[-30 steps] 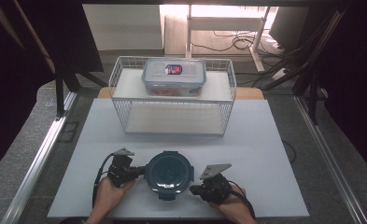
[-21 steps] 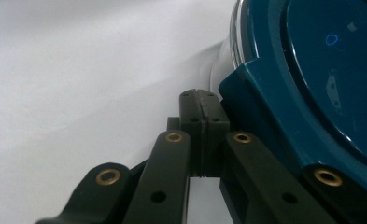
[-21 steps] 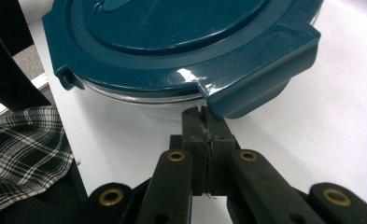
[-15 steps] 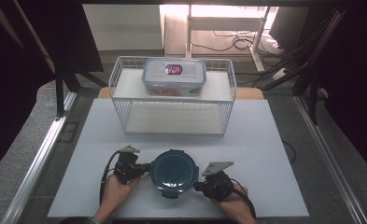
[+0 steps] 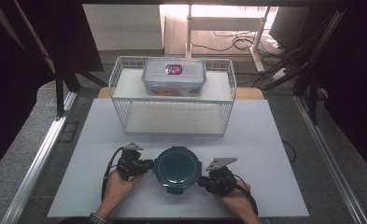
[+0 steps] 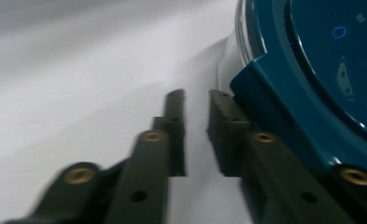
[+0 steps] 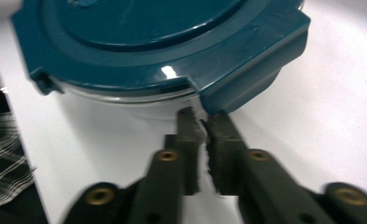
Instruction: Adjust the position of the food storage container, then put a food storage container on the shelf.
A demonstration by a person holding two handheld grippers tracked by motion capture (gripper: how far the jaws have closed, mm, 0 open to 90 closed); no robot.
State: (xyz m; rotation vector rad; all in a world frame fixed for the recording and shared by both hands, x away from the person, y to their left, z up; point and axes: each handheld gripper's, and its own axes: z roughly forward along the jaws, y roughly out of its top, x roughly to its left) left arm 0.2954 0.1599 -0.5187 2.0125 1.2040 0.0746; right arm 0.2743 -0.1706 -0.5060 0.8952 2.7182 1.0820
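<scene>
A round container with a teal clip-lock lid (image 5: 177,169) sits on the white surface (image 5: 265,154) near the person's edge, at 6 o'clock from the white wire basket (image 5: 172,109). Inside that basket, on its raised shelf, rests a rectangular clear food box (image 5: 173,77) with a red and blue label on its lid.

The left gripper (image 5: 146,164) sits at 9 o'clock of the round container, its jaws narrow, with only a slim gap between them. In the left gripper view one jaw lies against a latch tab of the teal lid while the other is over bare surface.

The right gripper (image 5: 201,180) is at about 4 o'clock of the container. In the right gripper view its jaws are almost together, their tips just under the lower edge of another lid latch tab; nothing sits between them.
</scene>
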